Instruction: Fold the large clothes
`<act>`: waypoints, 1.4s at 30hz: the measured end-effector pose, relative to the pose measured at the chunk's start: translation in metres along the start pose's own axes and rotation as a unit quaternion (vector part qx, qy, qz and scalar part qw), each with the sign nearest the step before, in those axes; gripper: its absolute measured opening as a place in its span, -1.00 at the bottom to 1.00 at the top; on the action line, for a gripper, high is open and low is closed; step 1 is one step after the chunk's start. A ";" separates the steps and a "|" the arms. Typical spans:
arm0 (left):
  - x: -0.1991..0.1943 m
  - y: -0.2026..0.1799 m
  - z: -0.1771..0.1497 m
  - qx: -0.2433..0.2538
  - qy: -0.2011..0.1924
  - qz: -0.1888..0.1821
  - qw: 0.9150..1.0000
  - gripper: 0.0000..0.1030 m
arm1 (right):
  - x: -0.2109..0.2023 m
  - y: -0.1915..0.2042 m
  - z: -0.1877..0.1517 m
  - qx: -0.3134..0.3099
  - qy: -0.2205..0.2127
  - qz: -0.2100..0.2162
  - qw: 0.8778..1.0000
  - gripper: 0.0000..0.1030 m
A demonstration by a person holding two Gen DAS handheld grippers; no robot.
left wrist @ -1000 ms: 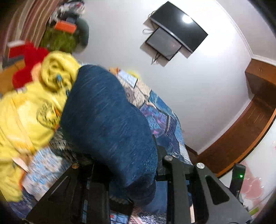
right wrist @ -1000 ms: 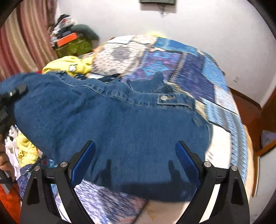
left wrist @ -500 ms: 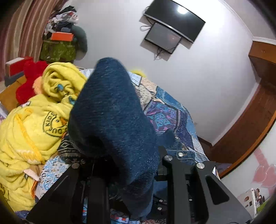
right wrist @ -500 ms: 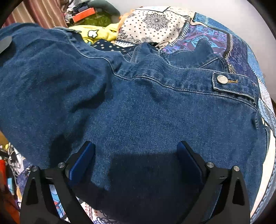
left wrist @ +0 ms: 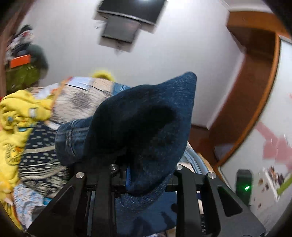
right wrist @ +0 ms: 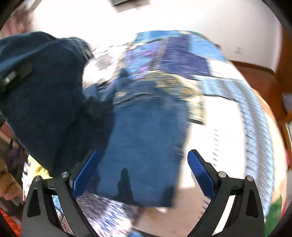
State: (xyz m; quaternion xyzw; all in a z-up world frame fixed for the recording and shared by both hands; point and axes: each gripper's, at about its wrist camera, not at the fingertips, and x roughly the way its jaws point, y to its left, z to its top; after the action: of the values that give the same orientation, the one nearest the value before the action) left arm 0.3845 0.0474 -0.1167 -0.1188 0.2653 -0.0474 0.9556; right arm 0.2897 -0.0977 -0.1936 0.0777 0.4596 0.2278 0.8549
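A pair of dark blue jeans (right wrist: 142,138) lies on the patchwork bedspread (right wrist: 184,56). My left gripper (left wrist: 144,175) is shut on a bunched part of the jeans (left wrist: 144,120), which rises over its fingers and hides them. That raised fold also shows at the left of the right wrist view (right wrist: 43,94). My right gripper (right wrist: 143,169) is open and empty, hovering over the flat leg of the jeans, with both blue pads (right wrist: 85,173) in view.
Yellow clothes (left wrist: 14,116) are piled on the bed's left side. A wall-mounted TV (left wrist: 131,12) hangs on the far wall. Wooden trim and floor (left wrist: 242,102) lie beyond the bed's right edge. A person's hand (right wrist: 9,187) shows at lower left.
My left gripper has carried the jeans fold rightward across the bed. My right gripper has lifted away from the denim; one leg now lies flat and narrower beneath it.
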 end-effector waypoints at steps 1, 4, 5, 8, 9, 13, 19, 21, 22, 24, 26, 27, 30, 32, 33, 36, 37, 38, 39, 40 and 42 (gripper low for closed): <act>0.007 -0.010 -0.004 0.011 0.013 -0.005 1.000 -0.54 | -0.006 -0.012 -0.005 0.017 -0.002 -0.005 1.000 0.88; 0.036 -0.047 -0.029 0.067 0.059 -0.014 0.996 -0.54 | -0.020 -0.042 -0.020 0.057 -0.005 -0.023 0.998 0.88; 0.046 -0.058 -0.041 0.087 0.078 -0.015 0.993 -0.54 | -0.024 -0.055 -0.028 0.071 -0.004 -0.031 0.997 0.88; 0.068 -0.075 -0.073 0.130 0.129 -0.016 0.983 -0.54 | -0.032 -0.076 -0.046 0.097 0.003 -0.046 0.994 0.88; 0.073 -0.076 -0.084 0.138 0.146 -0.014 0.979 -0.54 | -0.036 -0.082 -0.051 0.102 0.004 -0.051 0.993 0.88; 0.079 -0.074 -0.114 0.170 0.194 -0.008 0.966 -0.53 | -0.053 -0.101 -0.070 0.113 0.008 -0.067 0.991 0.88; 0.064 -0.076 -0.126 0.214 0.220 -0.006 0.952 -0.30 | -0.080 -0.115 -0.078 0.121 -0.006 -0.078 0.990 0.88; 0.059 -0.074 -0.127 0.210 0.227 -0.016 0.951 -0.18 | -0.092 -0.111 -0.079 0.116 -0.015 -0.077 0.990 0.88; 0.054 -0.073 -0.127 0.206 0.231 -0.026 0.950 -0.11 | -0.097 -0.107 -0.078 0.110 -0.021 -0.077 0.991 0.88; 0.042 -0.071 -0.127 0.207 0.235 -0.038 0.949 -0.05 | -0.103 -0.100 -0.073 0.095 -0.030 -0.076 0.992 0.88; 0.028 -0.067 -0.126 0.209 0.231 -0.049 0.949 -0.02 | -0.105 -0.091 -0.067 0.078 -0.037 -0.075 0.993 0.88; 0.021 -0.064 -0.124 0.204 0.231 -0.055 0.950 0.10 | -0.107 -0.085 -0.063 0.068 -0.042 -0.074 0.994 0.88; 0.000 -0.044 -0.109 0.174 0.221 -0.055 0.958 0.34 | -0.109 -0.068 -0.053 0.040 -0.053 -0.069 0.995 0.88; -0.010 -0.027 -0.098 0.149 0.209 -0.047 0.965 0.38 | -0.108 -0.053 -0.044 0.017 -0.060 -0.064 0.996 0.88; -0.015 -0.016 -0.092 0.140 0.200 -0.034 0.969 0.45 | -0.106 -0.045 -0.040 0.006 -0.061 -0.061 0.996 0.88; -0.020 0.017 -0.078 0.122 0.171 0.018 0.977 0.68 | -0.090 -0.022 -0.027 -0.031 -0.054 -0.052 0.997 0.88; -0.016 0.027 -0.072 0.117 0.166 0.031 0.979 0.69 | -0.083 -0.015 -0.024 -0.042 -0.050 -0.049 0.997 0.88; -0.013 0.039 -0.069 0.107 0.165 0.045 0.980 0.69 | -0.076 -0.006 -0.020 -0.058 -0.045 -0.046 0.996 0.88; -0.009 0.051 -0.067 0.094 0.168 0.053 0.980 0.69 | -0.068 0.003 -0.017 -0.075 -0.039 -0.042 0.996 0.88; -0.006 0.060 -0.066 0.083 0.173 0.057 0.980 0.69 | -0.057 0.013 -0.012 -0.095 -0.032 -0.035 0.994 0.88; 0.007 0.083 -0.069 0.052 0.192 0.064 0.978 0.69 | -0.040 0.027 -0.006 -0.120 -0.019 -0.025 0.992 0.88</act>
State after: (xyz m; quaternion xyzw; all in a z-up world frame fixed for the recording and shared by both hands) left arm 0.3572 0.1122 -0.1988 -0.0404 0.4478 -0.0217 0.8930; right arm 0.2571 -0.0924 -0.1574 -0.0322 0.4149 0.2586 0.8718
